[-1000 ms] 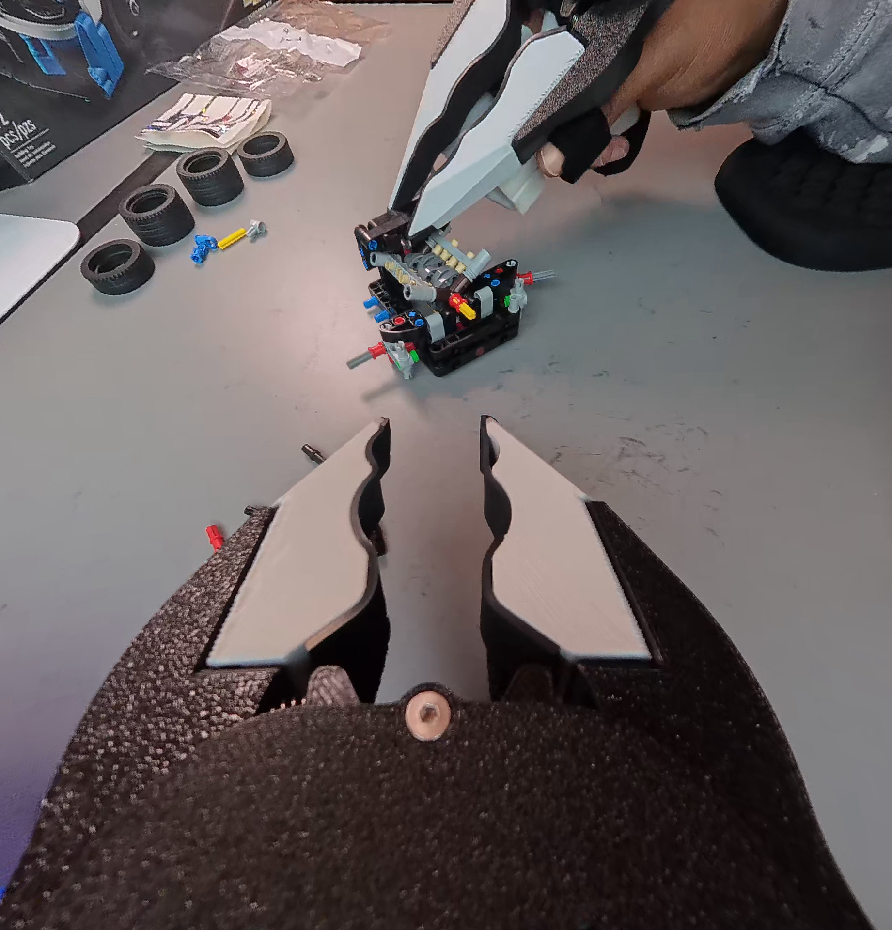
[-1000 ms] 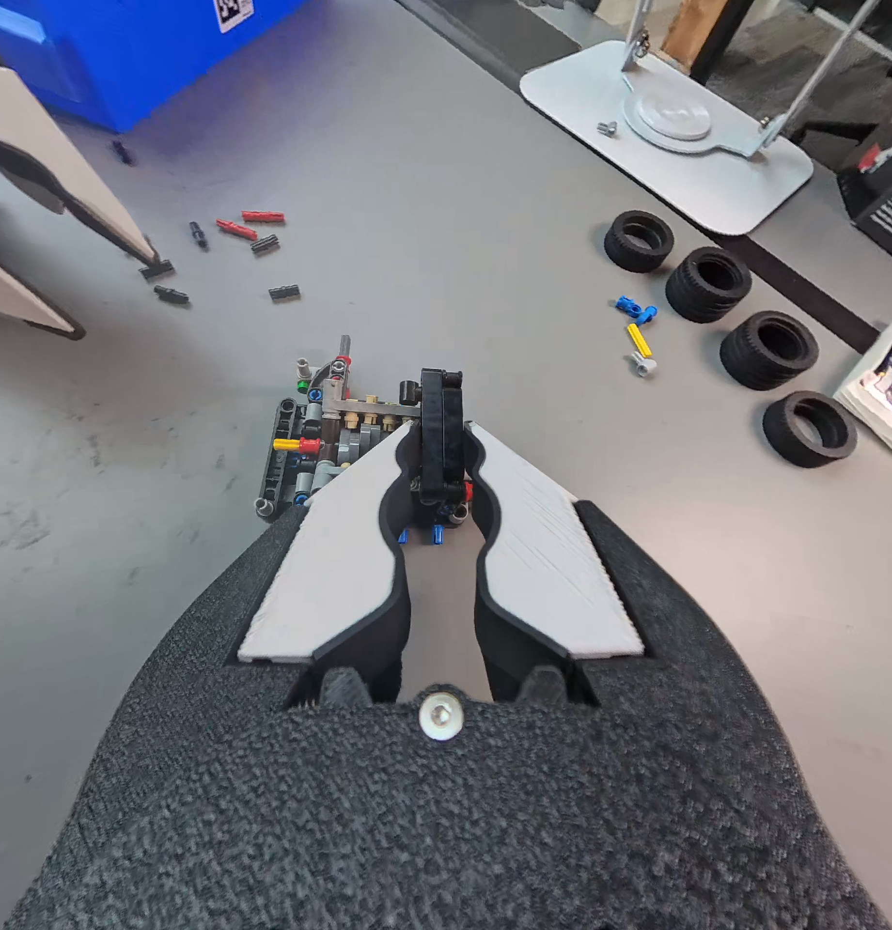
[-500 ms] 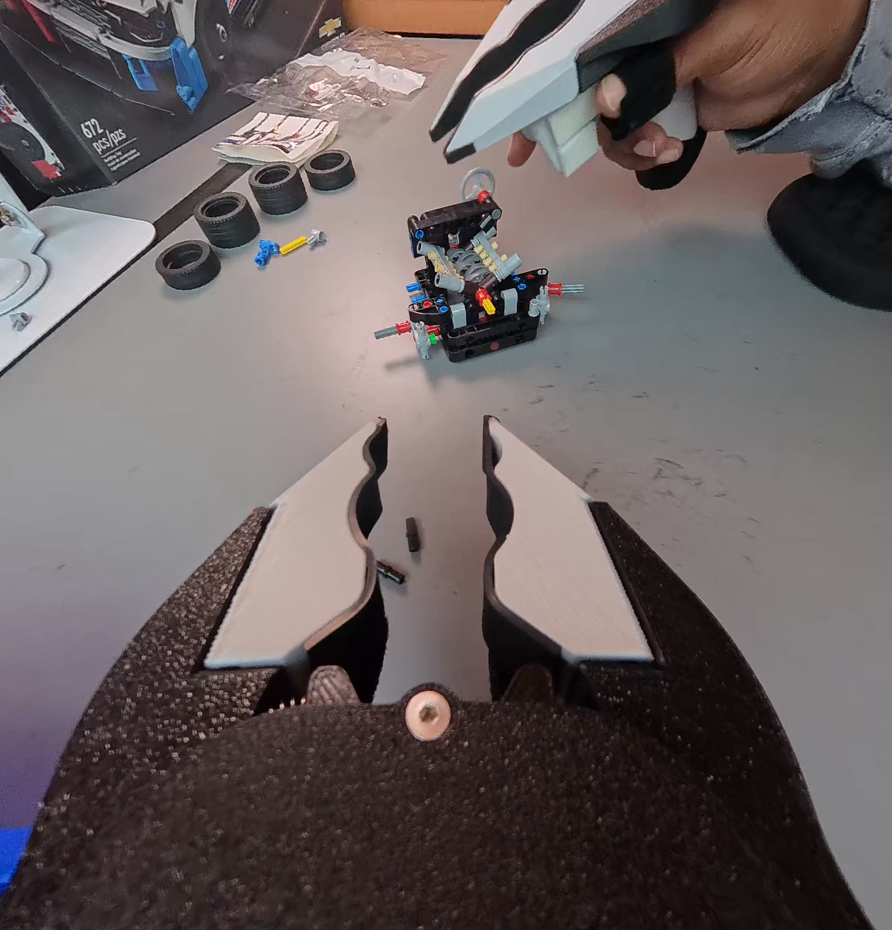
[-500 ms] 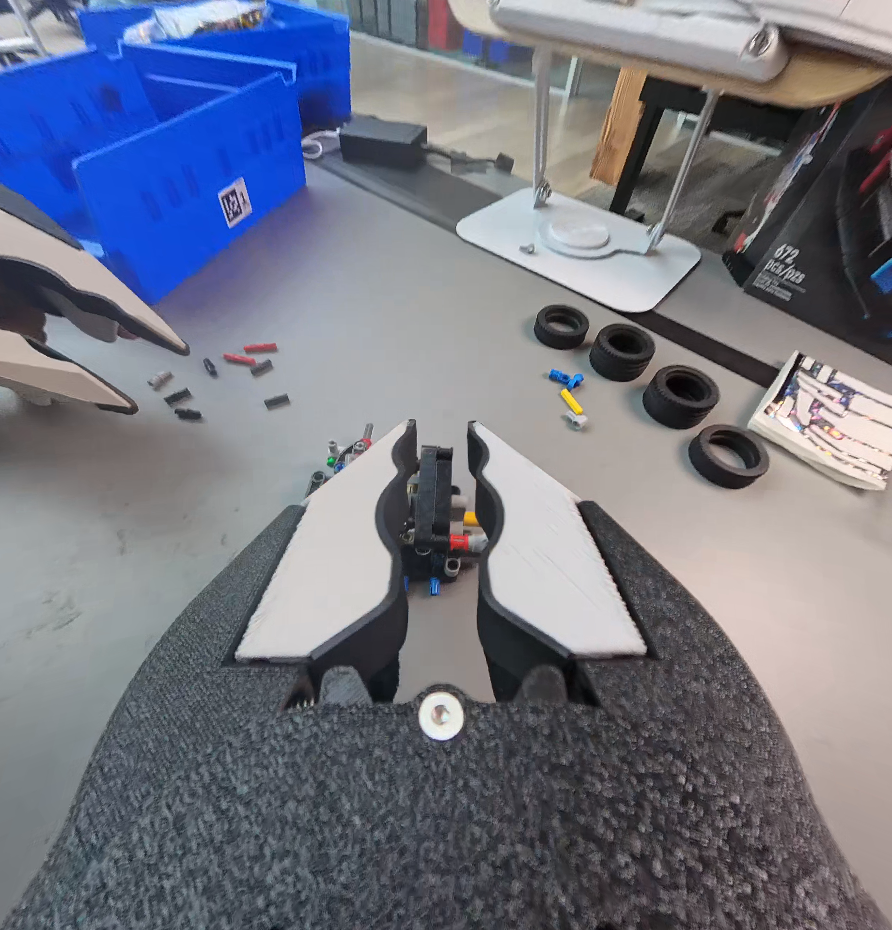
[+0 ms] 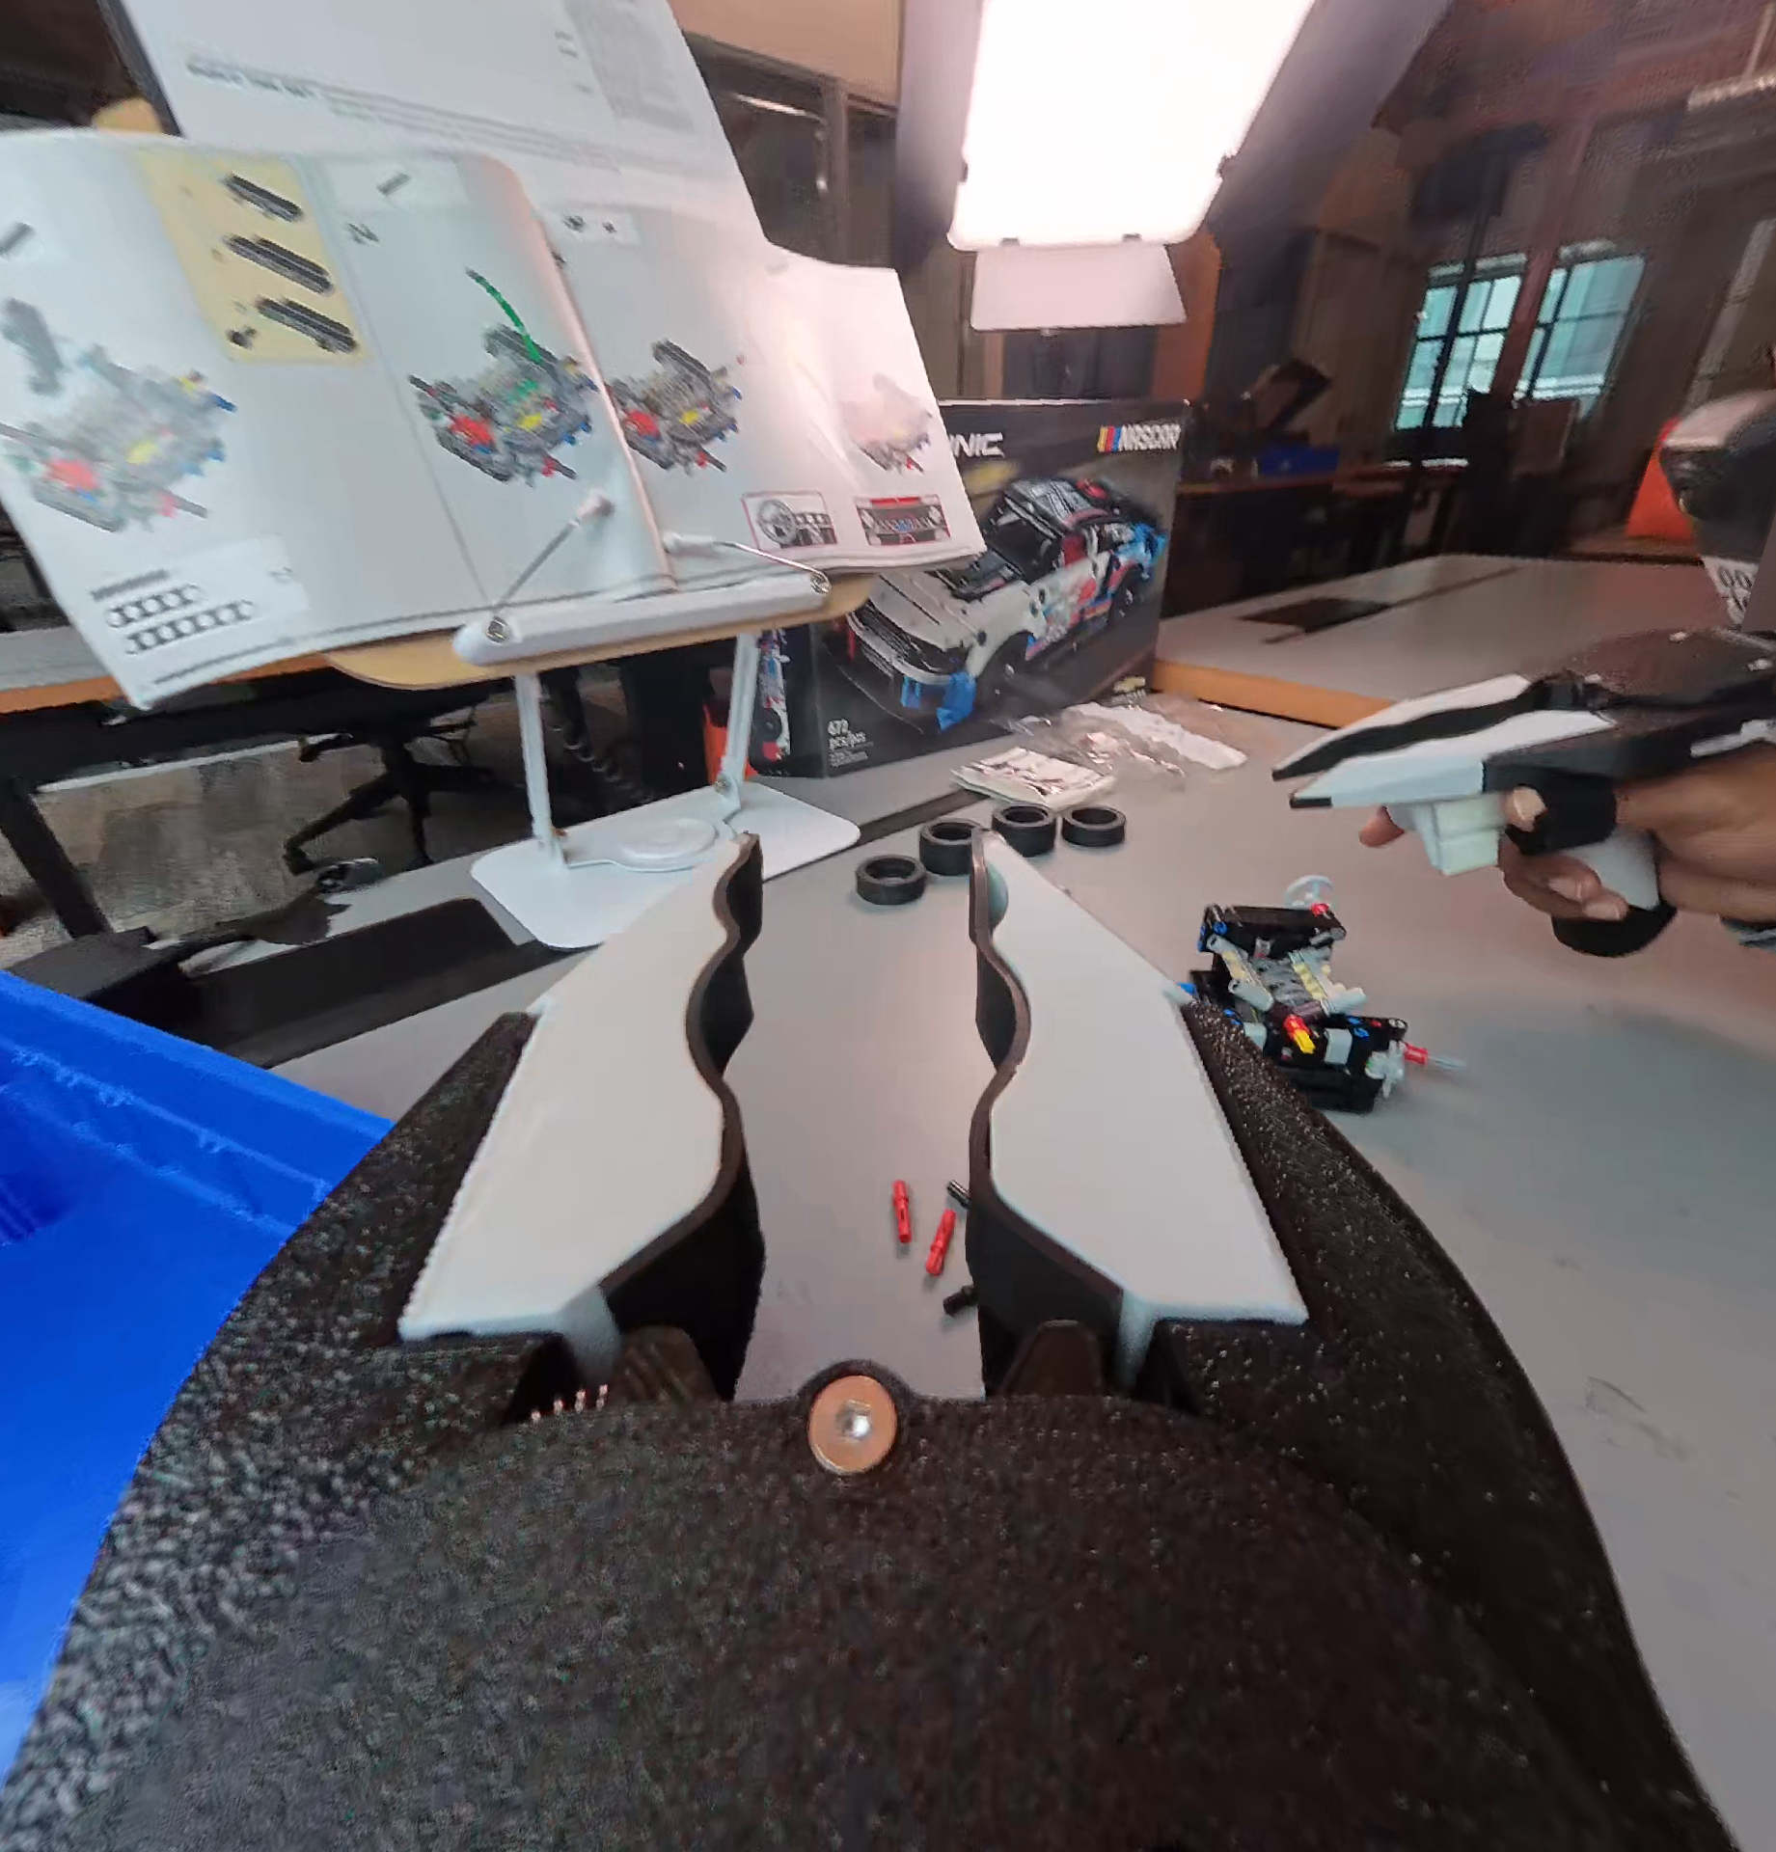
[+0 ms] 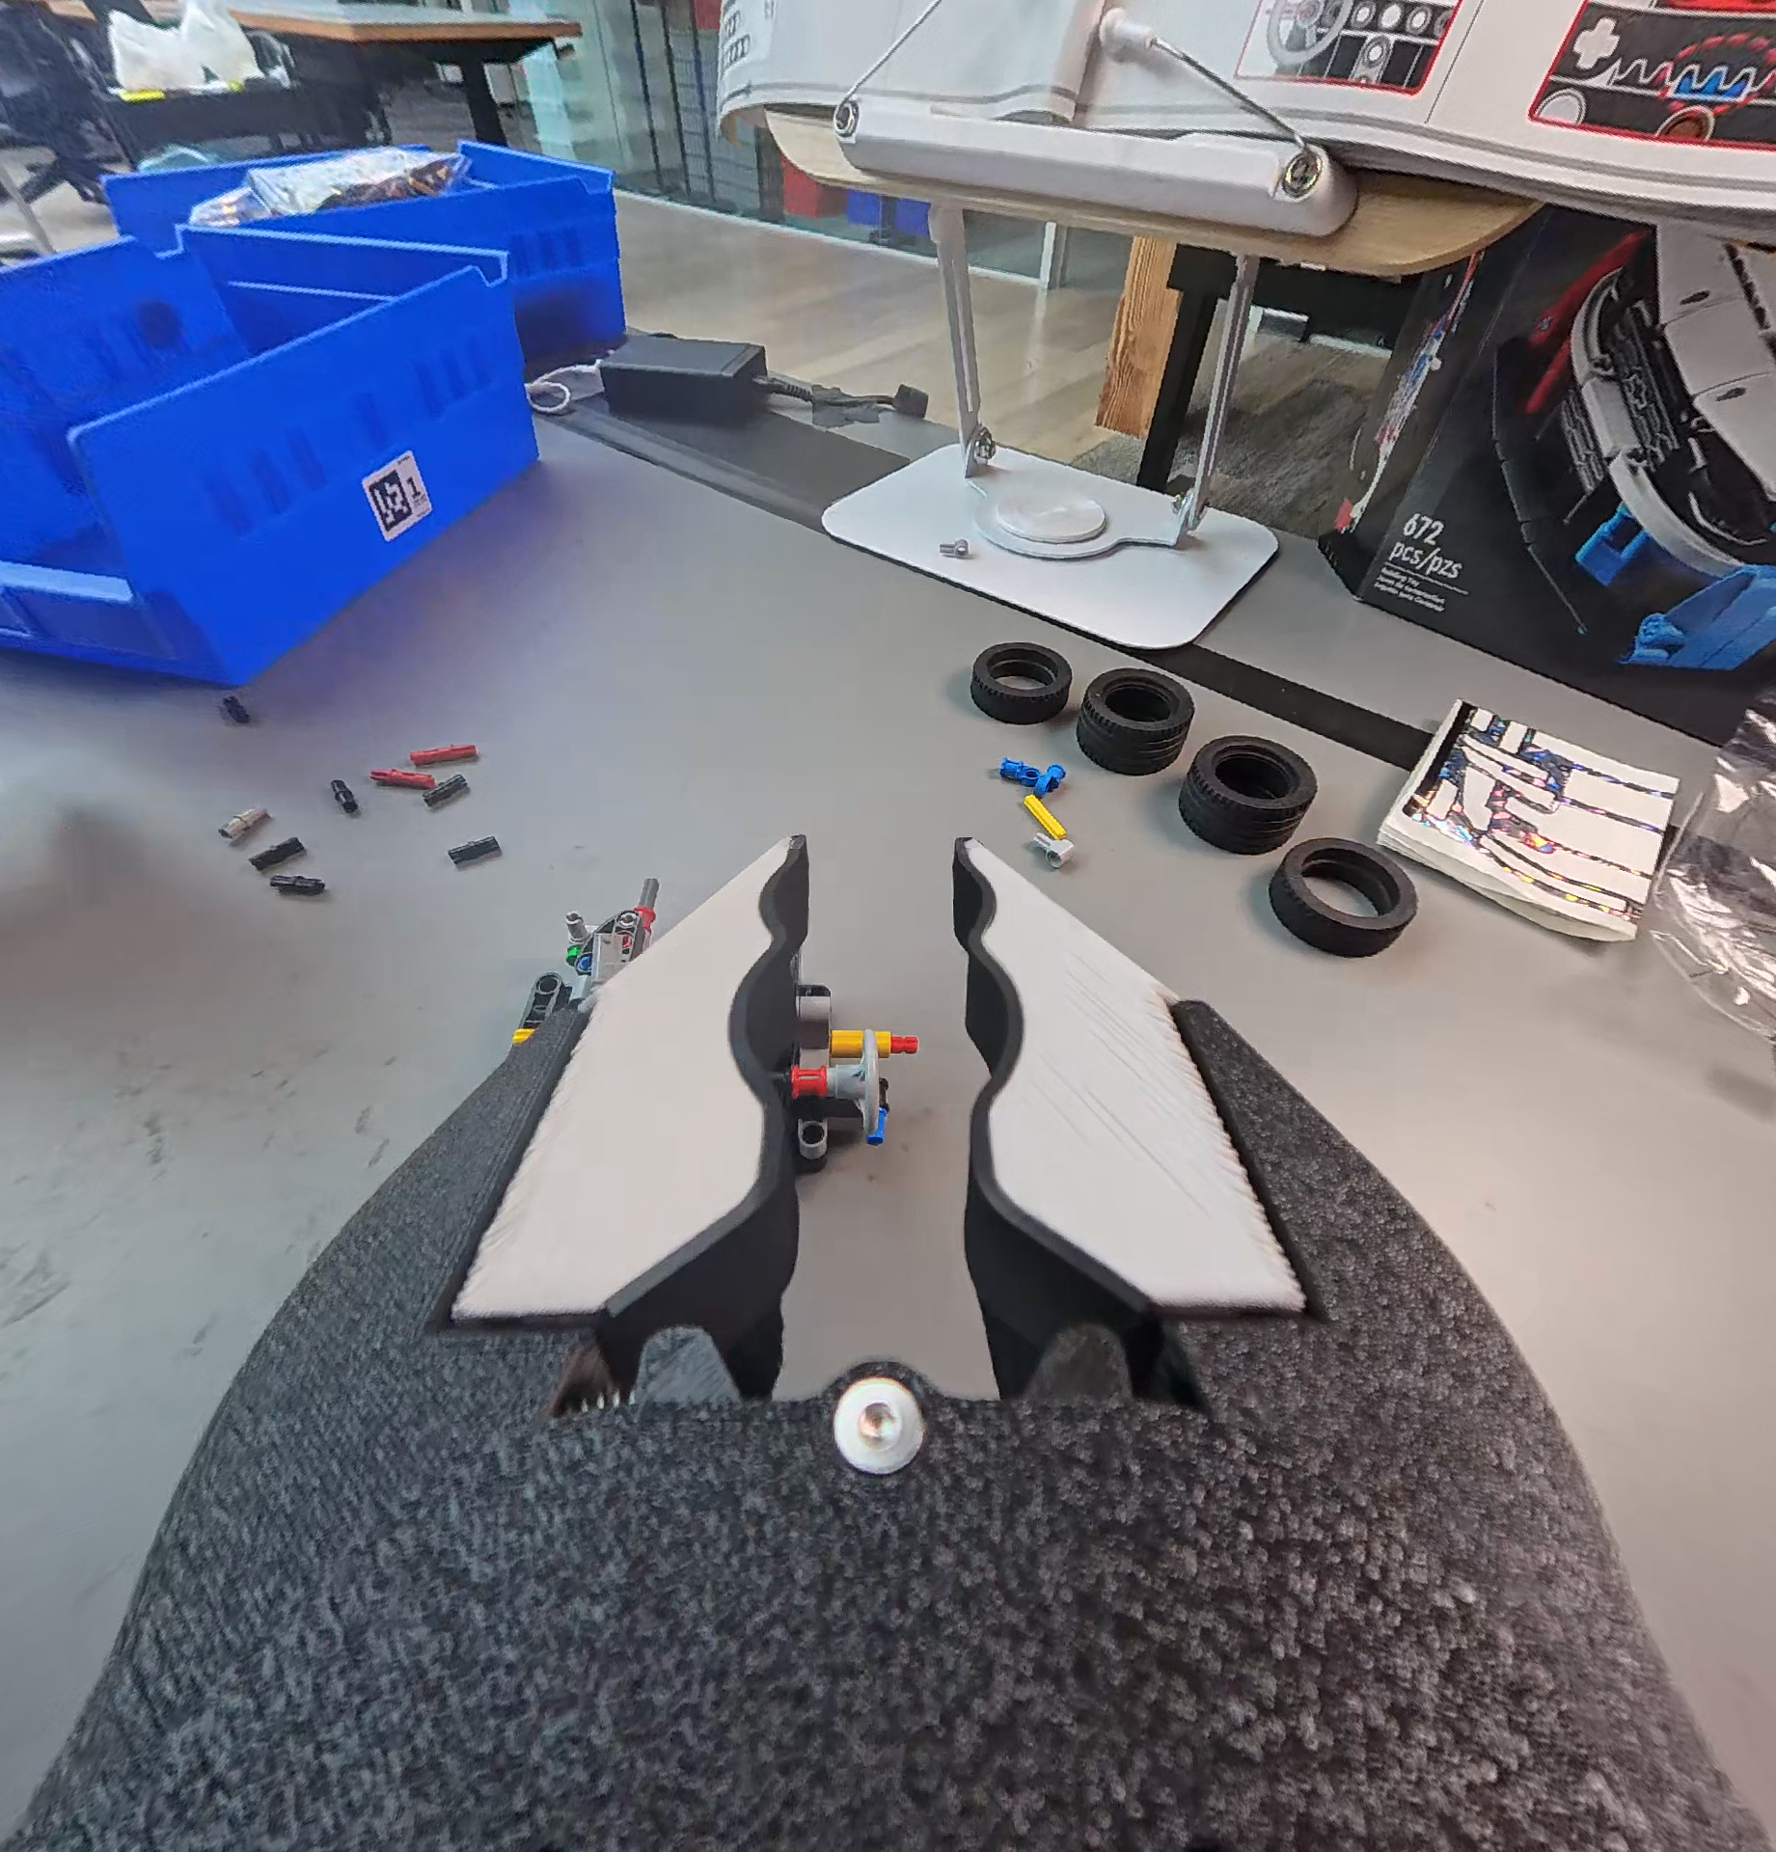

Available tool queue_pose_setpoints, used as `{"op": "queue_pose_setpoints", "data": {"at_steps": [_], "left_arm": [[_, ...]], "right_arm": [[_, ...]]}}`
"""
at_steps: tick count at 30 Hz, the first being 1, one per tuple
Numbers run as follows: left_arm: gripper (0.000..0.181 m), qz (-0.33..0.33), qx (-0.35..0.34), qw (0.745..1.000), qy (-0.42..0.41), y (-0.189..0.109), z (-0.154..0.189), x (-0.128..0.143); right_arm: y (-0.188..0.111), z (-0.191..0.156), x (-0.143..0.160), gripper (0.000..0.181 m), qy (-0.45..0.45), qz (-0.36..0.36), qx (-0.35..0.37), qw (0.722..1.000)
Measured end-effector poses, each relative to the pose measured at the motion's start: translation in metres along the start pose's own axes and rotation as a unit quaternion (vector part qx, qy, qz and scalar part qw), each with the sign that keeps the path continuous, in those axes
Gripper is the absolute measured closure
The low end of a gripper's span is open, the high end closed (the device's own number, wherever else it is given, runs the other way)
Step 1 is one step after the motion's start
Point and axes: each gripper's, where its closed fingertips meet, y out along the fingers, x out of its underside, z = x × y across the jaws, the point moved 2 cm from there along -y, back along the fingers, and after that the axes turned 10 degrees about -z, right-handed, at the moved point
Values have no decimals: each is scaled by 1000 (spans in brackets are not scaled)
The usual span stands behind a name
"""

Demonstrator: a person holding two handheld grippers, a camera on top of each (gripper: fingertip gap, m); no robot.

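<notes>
Right gripper (image 6: 878,852), jaws apart and empty, hovers directly above brick assembly (image 6: 843,1077); left gripper (image 5: 863,872), also apart, farther off, over red pins (image 5: 919,1225).

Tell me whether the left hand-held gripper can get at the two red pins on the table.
Probably yes. The left hand-held gripper is open and empty, and the red pins lie loose on bare table between and below its fingers, with only small black pins beside them.

Matt grey table (image 6: 563,641), glossy blue plastic bin (image 6: 262,481), rubber tyres (image 6: 1244,792), paper booklet (image 5: 262,401)
</notes>
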Motion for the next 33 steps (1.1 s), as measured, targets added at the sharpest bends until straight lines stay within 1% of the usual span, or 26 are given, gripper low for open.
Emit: {"op": "queue_pose_setpoints", "data": {"at_steps": [4,6,9,12,14,15,17,21,25,30,33], "left_arm": [[137,17,-17,1000,-7,-7,-10,-7],[137,10,-10,1000,-7,-5,-7,-4],[140,-19,16,1000,4,5,6,8],[143,-51,48,997,18,17,27,24],[144,-72,69,994,32,23,43,34],[144,-84,79,992,43,26,51,38],[145,-105,92,988,68,31,64,48],[145,-138,117,978,103,37,81,62],[145,-150,131,973,118,38,89,69],[145,-151,131,973,117,38,88,69],[146,-136,119,977,112,36,80,61]], "right_arm": [[6,-5,7,145,-11,-20,-13,1000],[9,-10,10,141,-19,-29,-24,999],[14,-21,20,136,-44,-59,-43,996],[21,-28,34,137,-86,-99,-43,990],[25,-32,42,146,-116,-123,-37,985],[26,-33,46,150,-129,-131,-35,982],[27,-34,45,152,-144,-129,-26,981],[28,-35,45,152,-138,-129,-24,982],[31,-35,43,153,-128,-127,-11,984],[32,-30,37,153,-106,-113,11,988],[32,-28,43,153,-103,-130,14,986]]}}
